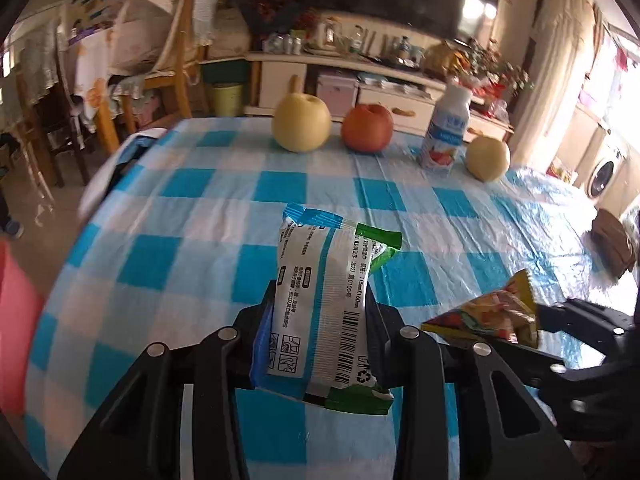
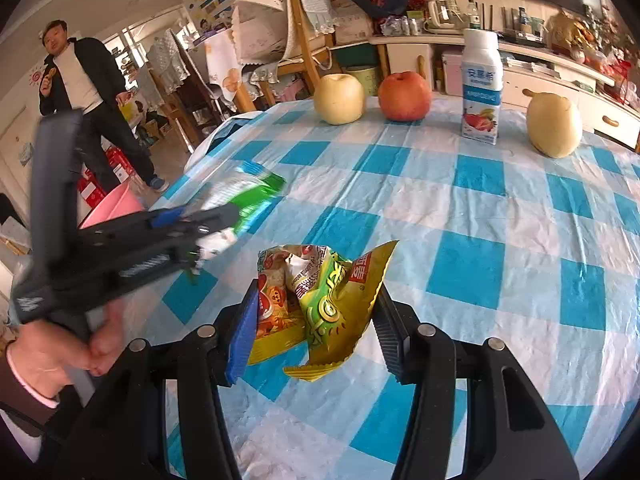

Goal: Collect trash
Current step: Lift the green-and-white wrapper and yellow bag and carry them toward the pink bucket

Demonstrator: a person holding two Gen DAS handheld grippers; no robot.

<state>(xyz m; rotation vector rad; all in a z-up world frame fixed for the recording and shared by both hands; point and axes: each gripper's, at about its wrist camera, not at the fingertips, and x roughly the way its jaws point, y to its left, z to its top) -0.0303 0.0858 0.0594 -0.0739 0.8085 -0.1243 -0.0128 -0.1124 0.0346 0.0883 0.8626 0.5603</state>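
Note:
My left gripper point(image 1: 320, 292) is shut on a white, green and blue snack wrapper point(image 1: 324, 248), held above the blue-and-white checked tablecloth point(image 1: 192, 216). In the right wrist view the left gripper point(image 2: 236, 216) shows blurred at the left, with that wrapper point(image 2: 248, 192) at its tip and a hand point(image 2: 60, 352) on its grip. My right gripper point(image 2: 316, 296) is shut on a crumpled yellow and green snack wrapper point(image 2: 328, 292), both pads pressing its sides. From the left wrist view, the right gripper point(image 1: 538, 316) sits at the right edge with the yellow wrapper point(image 1: 492, 312) sticking out.
Along the table's far side stand a yellow pear point(image 2: 339, 98), a red apple point(image 2: 404, 96), a yogurt bottle point(image 2: 481, 88) and another pear point(image 2: 554, 124). A pink bin point(image 2: 112, 208) sits on the floor left of the table. A person point(image 2: 88, 92) stands beyond it, near chairs.

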